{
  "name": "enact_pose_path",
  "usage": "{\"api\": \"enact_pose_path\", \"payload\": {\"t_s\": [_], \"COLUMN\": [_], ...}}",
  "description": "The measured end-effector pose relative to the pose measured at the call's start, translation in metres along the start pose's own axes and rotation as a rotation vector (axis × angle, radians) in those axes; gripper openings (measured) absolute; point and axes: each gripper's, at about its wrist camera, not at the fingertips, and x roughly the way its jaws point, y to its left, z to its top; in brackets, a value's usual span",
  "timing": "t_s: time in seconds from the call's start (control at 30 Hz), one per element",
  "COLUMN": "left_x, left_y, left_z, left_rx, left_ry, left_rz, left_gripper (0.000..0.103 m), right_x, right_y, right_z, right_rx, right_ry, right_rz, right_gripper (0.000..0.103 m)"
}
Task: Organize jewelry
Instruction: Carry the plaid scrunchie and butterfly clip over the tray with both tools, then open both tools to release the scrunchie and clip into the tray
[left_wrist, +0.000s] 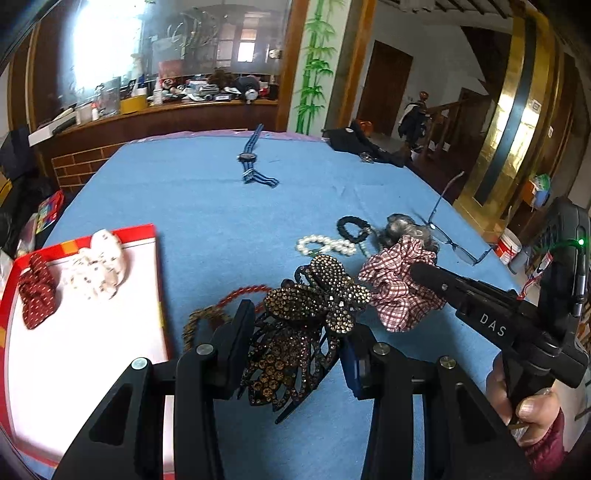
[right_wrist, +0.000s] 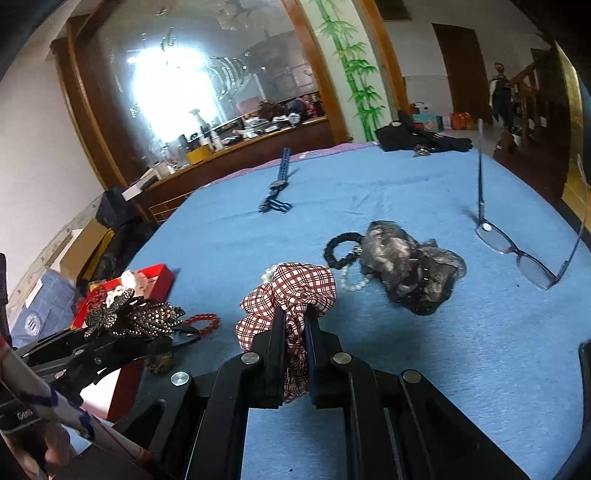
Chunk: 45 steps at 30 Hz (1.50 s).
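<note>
Jewelry lies scattered on a blue cloth. The left gripper (left_wrist: 295, 354) clamps a brown rhinestone butterfly hair claw (left_wrist: 314, 314), lifted beside the red-rimmed white tray (left_wrist: 85, 354); the right gripper (right_wrist: 295, 354) pinches a red-checked fabric scrunchie (right_wrist: 291, 291). Next, probably, carry the claw over the tray and release.

Matt blue cloth covers the surface (left_wrist: 192, 206). Hair clip (left_wrist: 314, 314): glossy black plastic set with sparkling rhinestones. Checked scrunchie (right_wrist: 291, 291): soft woven cloth. Pearl bracelet (left_wrist: 325, 245): smooth, lustrous beads. Gripper jaws: matt black plastic.
</note>
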Motion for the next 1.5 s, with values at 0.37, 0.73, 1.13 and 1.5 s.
{"api": "enact_pose_path", "payload": {"t_s": [0.37,0.73,1.13,1.5], "left_x": [-0.056,-0.094,-0.092,-0.075], "left_y": [0.073,0.169,0.241,0.272], "left_z": [-0.012,-0.038,-0.052,-0.049], "left_rx": [-0.089,-0.223,-0.308,-0.349], "left_ry": [-0.07,-0.098,-0.07,-0.041], "left_rz": [0.081,0.222,0.325,0.351], "left_gripper": [0.041,0.042,0.042,0.042], "right_x": [0.0,0.019,0.087,0.144], "right_y": [0.058,0.165,0.245,0.279], "right_z": [-0.004,0.002,-0.008,-0.009], "right_rx": [-0.045,-0.184,-0.273,-0.318], "right_ry": [0.067,0.164,0.336,0.386], "right_rz": [0.148,0.288,0.32,0.267], "right_gripper": [0.01,0.01,0.01,0.01]}}
